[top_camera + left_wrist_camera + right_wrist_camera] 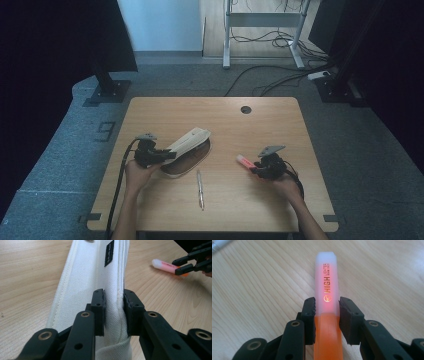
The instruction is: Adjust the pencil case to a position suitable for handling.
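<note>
A cream fabric pencil case (190,142) lies open on the wooden table (260,205), its upper flap lifted. My left gripper (165,155) is shut on that flap's seamed edge; in the left gripper view the pads (98,307) pinch the white cloth (85,277). An orange highlighter (244,161) with a pale cap lies right of the case. My right gripper (252,169) is shut on it. In the right gripper view the highlighter (327,282) runs straight out between the pads (309,315), gripped where cap meets orange body. Farther off in the left gripper view lie the highlighter (163,265) and the right gripper (180,266).
A pen (200,189) lies on the table between my hands, pointing toward the near edge. A round cable hole (245,109) sits near the far edge. Beyond the table are a dark stand base (107,92), a desk frame and floor cables (280,75).
</note>
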### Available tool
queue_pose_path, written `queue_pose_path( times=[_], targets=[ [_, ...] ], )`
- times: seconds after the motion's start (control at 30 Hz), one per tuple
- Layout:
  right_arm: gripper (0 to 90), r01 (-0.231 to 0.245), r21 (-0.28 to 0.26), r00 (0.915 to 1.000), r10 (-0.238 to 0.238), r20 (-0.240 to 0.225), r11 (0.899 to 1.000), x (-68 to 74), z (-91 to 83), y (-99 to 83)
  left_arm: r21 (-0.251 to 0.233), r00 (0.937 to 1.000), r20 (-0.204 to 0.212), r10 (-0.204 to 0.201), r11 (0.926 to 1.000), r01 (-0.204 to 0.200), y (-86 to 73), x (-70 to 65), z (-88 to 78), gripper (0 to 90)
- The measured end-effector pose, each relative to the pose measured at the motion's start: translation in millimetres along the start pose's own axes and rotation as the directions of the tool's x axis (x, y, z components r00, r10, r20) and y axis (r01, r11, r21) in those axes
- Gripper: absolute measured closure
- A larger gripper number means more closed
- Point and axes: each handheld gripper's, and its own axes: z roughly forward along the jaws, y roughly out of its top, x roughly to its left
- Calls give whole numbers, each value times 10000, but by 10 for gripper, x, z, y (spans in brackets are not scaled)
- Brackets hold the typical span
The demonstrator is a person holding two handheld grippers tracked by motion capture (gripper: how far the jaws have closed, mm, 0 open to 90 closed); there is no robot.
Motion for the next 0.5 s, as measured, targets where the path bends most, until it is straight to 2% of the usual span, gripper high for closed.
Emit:
queue_pose_path(
  times=[0.3, 0.5],
  targets=[
    [655, 106, -250, 9999, -109, -100, 9996, 35, -19, 131, -72, 10000, -85, 42, 10000, -43, 7, -10, -11, 735],
    [655, 200, -236, 9996, -205, -204, 9995, 62, 14, 216, -70, 9999, -114, 82, 9999, -83, 12, -15, -15, 736]
  ],
)
